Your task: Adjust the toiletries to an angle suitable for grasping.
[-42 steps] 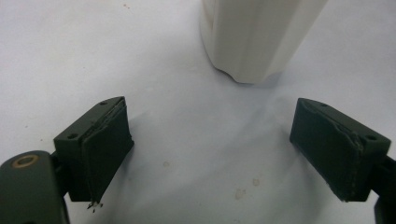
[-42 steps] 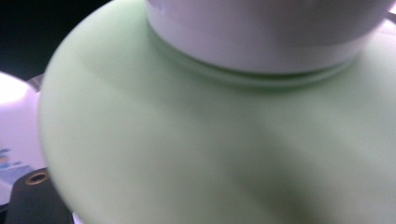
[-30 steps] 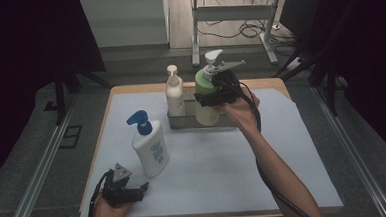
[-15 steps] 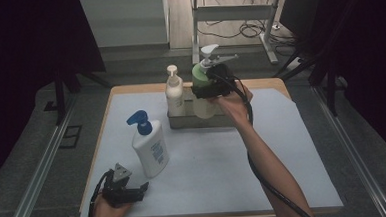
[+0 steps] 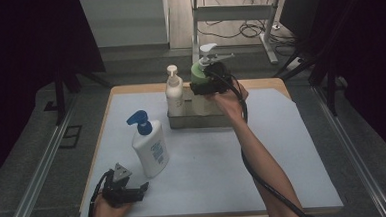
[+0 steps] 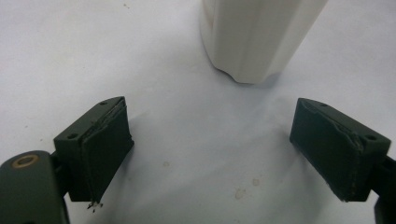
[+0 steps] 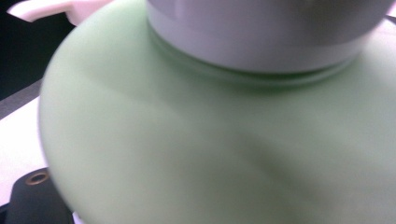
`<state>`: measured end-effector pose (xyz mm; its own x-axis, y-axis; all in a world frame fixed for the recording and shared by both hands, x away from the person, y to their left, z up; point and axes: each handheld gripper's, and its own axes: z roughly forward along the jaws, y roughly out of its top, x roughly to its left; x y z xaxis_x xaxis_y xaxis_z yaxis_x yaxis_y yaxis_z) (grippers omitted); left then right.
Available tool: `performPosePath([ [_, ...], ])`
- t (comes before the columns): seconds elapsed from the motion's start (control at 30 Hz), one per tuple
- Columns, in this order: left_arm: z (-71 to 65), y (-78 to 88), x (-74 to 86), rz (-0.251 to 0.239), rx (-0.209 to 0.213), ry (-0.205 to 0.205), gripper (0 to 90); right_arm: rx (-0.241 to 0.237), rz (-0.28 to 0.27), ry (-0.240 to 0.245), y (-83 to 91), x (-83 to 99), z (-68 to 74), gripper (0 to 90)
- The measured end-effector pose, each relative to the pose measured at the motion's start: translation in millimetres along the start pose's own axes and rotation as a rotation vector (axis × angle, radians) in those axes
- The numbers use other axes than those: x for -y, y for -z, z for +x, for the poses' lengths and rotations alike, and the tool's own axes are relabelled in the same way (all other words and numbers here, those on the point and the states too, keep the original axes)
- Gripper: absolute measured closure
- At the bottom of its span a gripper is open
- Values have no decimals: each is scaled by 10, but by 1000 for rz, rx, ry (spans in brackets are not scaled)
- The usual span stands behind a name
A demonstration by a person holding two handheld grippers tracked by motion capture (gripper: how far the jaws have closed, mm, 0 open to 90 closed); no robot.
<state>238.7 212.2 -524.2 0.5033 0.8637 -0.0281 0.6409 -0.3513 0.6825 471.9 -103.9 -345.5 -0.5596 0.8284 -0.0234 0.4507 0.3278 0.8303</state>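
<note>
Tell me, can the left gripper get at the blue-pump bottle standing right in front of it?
Probably yes. The left gripper rests on the mat with its jaws wide open and nothing between them, and the blue-pump bottle stands upright just ahead, bare mat between.

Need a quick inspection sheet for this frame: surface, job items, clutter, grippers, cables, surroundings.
Surface: pale sheet over a wooden table, a few small specks near the left gripper.
Job's things: green pump bottle held in the metal tray; small white pump bottle upright in the tray's left part; blue-pump white bottle upright on the sheet.
Clutter: nothing seen.
Grippers: right gripper clamped on the green pump bottle; left gripper resting on the sheet, jaws open, nothing between them.
Cables: right gripper's black cable trails along the forearm; loose cables on the floor behind.
Surroundings: metal frame behind the table, dark curtains at the sides.
</note>
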Motion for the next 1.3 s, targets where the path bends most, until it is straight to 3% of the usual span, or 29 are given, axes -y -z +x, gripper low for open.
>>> performPosePath([
  [0.33,1,1,0,2,0,-2,121,19,27,1,-104,67,-43,122],
  [1.3,1,2,0,3,1,-2,121,0,118,12,-353,407,-72,122],
])
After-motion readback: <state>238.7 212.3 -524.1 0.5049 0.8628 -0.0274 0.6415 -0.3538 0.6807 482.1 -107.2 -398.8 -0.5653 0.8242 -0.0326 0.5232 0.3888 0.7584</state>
